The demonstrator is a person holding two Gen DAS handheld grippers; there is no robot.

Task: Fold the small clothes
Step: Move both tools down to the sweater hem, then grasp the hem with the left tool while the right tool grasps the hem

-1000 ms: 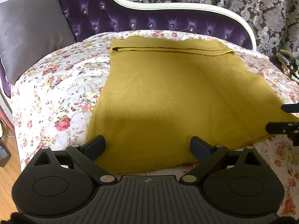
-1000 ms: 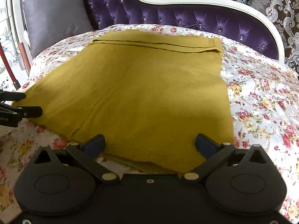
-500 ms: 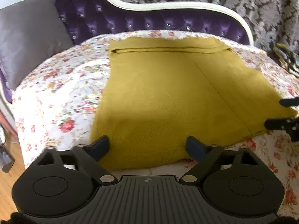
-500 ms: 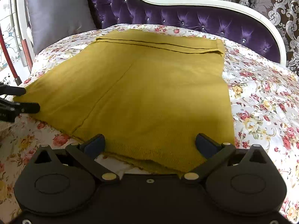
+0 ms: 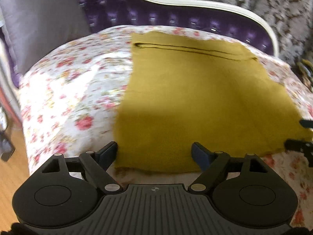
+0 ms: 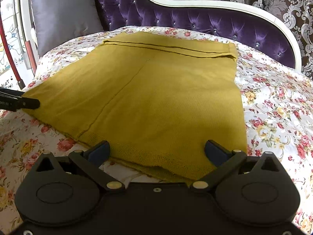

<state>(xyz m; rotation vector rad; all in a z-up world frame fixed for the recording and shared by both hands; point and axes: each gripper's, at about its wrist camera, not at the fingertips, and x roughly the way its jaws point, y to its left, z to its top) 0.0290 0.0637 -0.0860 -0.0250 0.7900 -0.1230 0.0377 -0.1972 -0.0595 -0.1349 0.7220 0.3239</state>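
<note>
A mustard-yellow knitted garment (image 5: 195,90) lies flat on the floral bedspread (image 5: 68,98), with a folded band along its far edge. My left gripper (image 5: 154,148) hovers at the garment's near left corner. Its jaws are wide apart but narrower than before, and the pads press nothing. My right gripper (image 6: 156,145) stands open over the near right hem of the garment (image 6: 166,90), with the hem lying between its fingers. The right gripper (image 5: 301,135) shows at the right edge of the left wrist view. The left gripper (image 6: 23,102) shows at the left edge of the right wrist view.
A grey pillow (image 6: 64,17) leans against the purple tufted headboard (image 6: 215,23) at the back left. Patterned curtains hang behind. Wooden floor (image 5: 9,166) lies past the bed's left edge. A striped object (image 5: 305,72) sits at the bed's far right.
My left gripper's jaws have narrowed somewhat, and it has shifted slightly left, so its left finger now sits at the garment's left edge. The right gripper has stayed still.
</note>
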